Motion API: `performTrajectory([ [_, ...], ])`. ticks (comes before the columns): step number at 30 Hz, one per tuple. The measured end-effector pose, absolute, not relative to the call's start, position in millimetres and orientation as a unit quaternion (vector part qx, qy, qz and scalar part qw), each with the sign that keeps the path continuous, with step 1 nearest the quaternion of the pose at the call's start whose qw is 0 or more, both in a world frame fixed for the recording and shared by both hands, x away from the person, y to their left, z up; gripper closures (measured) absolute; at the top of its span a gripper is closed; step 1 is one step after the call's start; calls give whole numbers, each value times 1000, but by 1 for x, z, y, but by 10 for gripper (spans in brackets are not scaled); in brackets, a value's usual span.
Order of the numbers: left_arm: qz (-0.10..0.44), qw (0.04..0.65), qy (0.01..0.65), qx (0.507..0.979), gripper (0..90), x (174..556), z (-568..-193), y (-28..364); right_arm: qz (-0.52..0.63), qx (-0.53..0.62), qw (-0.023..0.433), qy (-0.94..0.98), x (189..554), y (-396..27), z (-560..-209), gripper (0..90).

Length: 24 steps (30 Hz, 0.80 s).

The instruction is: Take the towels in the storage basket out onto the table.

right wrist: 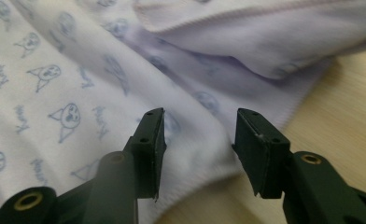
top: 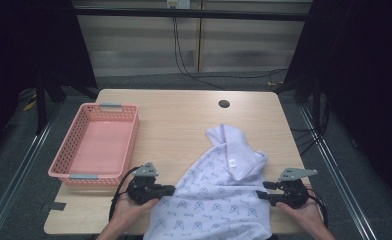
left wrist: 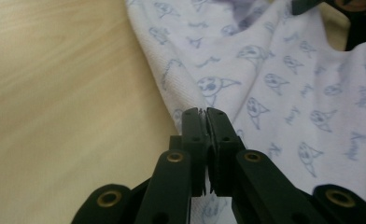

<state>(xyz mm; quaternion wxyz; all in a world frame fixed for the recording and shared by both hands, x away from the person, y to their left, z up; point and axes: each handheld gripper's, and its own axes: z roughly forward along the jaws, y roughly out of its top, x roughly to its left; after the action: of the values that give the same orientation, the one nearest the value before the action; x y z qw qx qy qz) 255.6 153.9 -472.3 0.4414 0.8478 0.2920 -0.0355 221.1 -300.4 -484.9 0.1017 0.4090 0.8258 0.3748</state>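
Note:
A white garment (top: 216, 197) with a hood and a blue cartoon print lies spread on the near half of the wooden table (top: 174, 115), its lower part hanging over the front edge. My left gripper (top: 171, 190) sits at the garment's left hem. In the left gripper view the garment (left wrist: 284, 84) lies beneath the left gripper (left wrist: 204, 112), whose jaws are pressed together on the hem. My right gripper (top: 261, 190) is at the garment's right side. It (right wrist: 200, 135) stands open, its fingers astride a fold of the garment (right wrist: 78, 70) without pressing it.
A pink plastic basket (top: 66, 142) with nothing in it stands on the table's left side. A round cable hole (top: 224, 104) sits near the far edge. Bare wood lies between basket and garment. A person's hands hold both grippers at the front edge.

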Motion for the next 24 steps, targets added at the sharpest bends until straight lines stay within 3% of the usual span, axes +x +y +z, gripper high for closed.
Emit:
performTrajectory([
  [4,-40,448,295,843,838,233,-473,175,378,387,93,836,226,-280,-484,513],
  [7,-37,463,308,830,678,242,-472,178,376,372,89,844,232,-263,-484,512],
  [9,-29,464,313,828,626,252,-471,173,376,361,89,849,237,-251,-486,513],
  [16,-30,433,307,847,617,298,-486,124,368,358,81,854,246,-241,-494,514],
  [20,-31,426,297,854,632,306,-492,108,362,348,81,861,241,-241,-496,672],
  [22,-37,412,288,864,693,304,-496,102,362,345,77,862,239,-241,-496,778],
  [24,-22,399,279,873,766,299,-499,100,359,341,77,866,236,-240,-496,817],
])
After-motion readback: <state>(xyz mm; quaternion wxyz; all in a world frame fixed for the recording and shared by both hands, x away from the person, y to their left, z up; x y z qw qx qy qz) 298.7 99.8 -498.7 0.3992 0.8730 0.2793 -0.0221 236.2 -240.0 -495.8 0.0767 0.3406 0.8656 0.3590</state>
